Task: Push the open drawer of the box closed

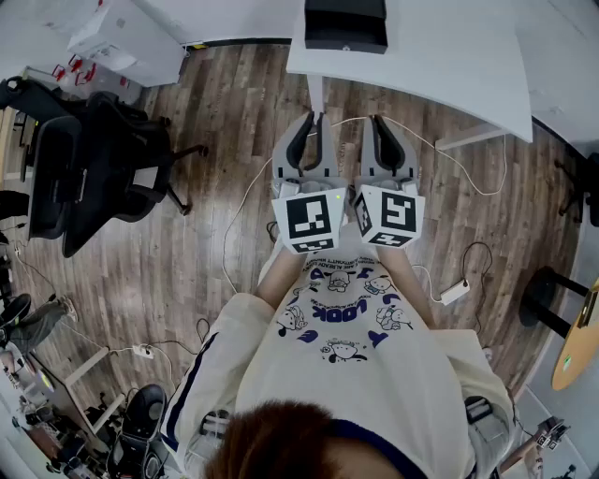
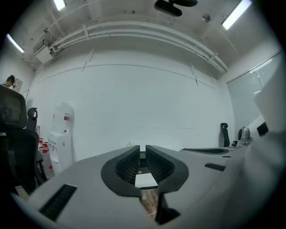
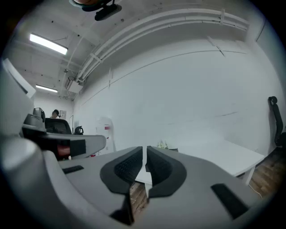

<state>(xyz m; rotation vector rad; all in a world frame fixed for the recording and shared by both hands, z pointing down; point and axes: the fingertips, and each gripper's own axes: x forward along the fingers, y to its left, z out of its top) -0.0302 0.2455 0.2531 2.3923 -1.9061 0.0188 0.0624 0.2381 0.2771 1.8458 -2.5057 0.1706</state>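
Head view shows two grey plastic tongs held side by side, the left tongs (image 1: 314, 120) and the right tongs (image 1: 375, 122), above a plank-grained wooden floor (image 1: 234, 94). Each carries one cube with black-and-white square markers. Both point toward one smooth white counter (image 1: 449, 56). A single black rectangular box (image 1: 345, 25) sits on it at the frame's top edge, well apart from both tongs. Whether its drawer stands open cannot be told. Left gripper view and right gripper view each show two dark ribbed pads (image 2: 127, 163) drawn together to a thin slit, gripping nothing.
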